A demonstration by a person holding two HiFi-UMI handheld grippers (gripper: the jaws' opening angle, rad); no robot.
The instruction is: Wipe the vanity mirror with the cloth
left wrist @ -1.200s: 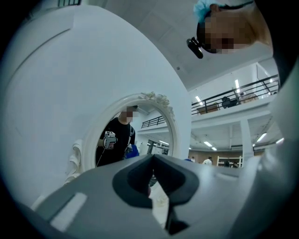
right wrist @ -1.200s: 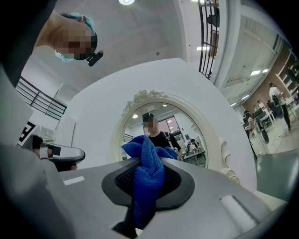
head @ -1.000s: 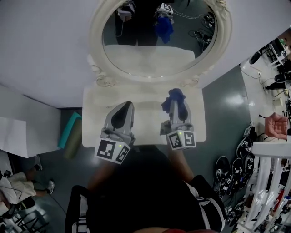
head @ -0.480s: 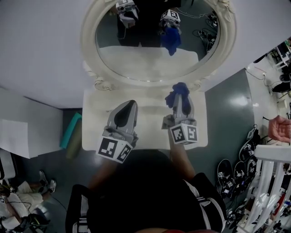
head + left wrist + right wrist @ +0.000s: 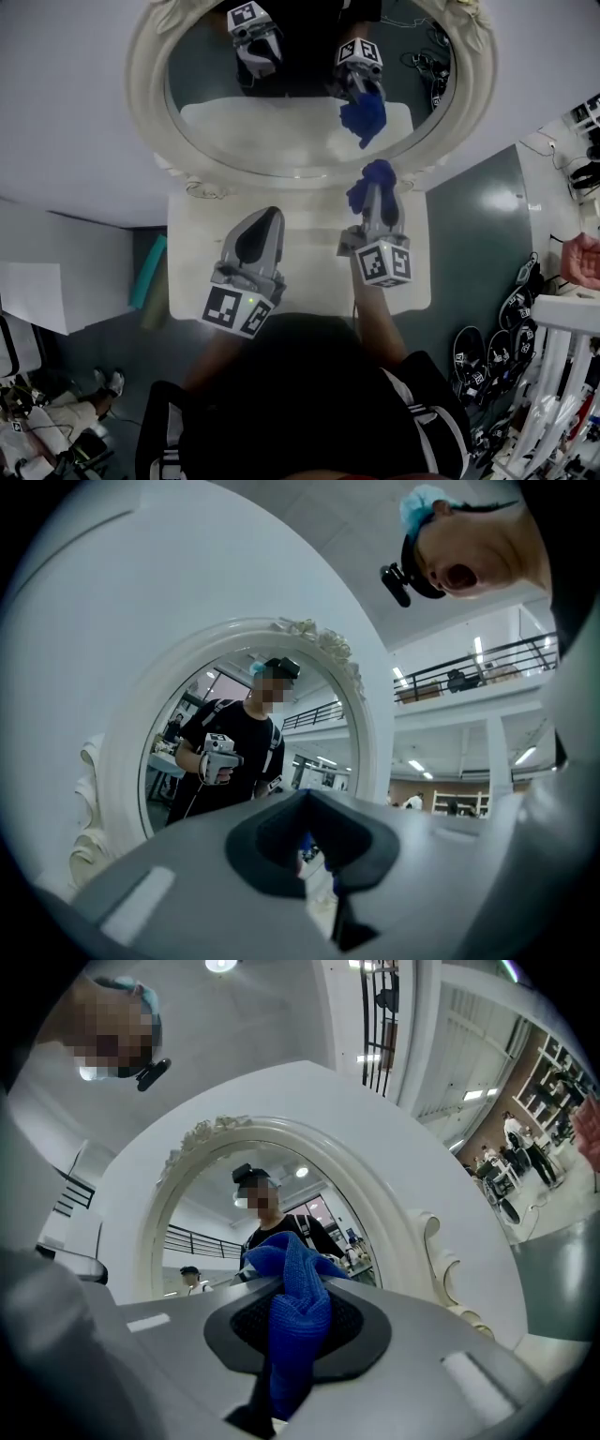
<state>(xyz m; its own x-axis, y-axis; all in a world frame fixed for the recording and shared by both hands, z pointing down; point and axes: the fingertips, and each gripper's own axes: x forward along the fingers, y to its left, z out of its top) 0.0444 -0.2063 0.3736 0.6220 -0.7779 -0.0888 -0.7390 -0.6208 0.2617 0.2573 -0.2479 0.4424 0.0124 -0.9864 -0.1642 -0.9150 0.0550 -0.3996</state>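
Note:
An oval vanity mirror (image 5: 281, 112) in an ornate white frame (image 5: 145, 112) stands at the back of a small white table (image 5: 192, 272). My right gripper (image 5: 378, 180) is shut on a blue cloth (image 5: 370, 183), and the cloth's tip hangs just short of the lower right frame. The same cloth (image 5: 298, 1321) bunches up between the jaws in the right gripper view, with the mirror (image 5: 253, 1232) straight ahead. My left gripper (image 5: 265, 217) hovers over the table's middle, jaws together and holding nothing. The mirror (image 5: 244, 752) fills the left gripper view.
A teal roll (image 5: 147, 272) lies on the floor left of the table. White railings (image 5: 553, 375) and black gear (image 5: 478, 352) crowd the right side. A hand (image 5: 581, 258) shows at the right edge. The wall (image 5: 66, 103) stands behind the mirror.
My right gripper has carried the cloth forward to the mirror's lower frame. The head view has tilted so the mirror sits closer. The left gripper has hardly moved.

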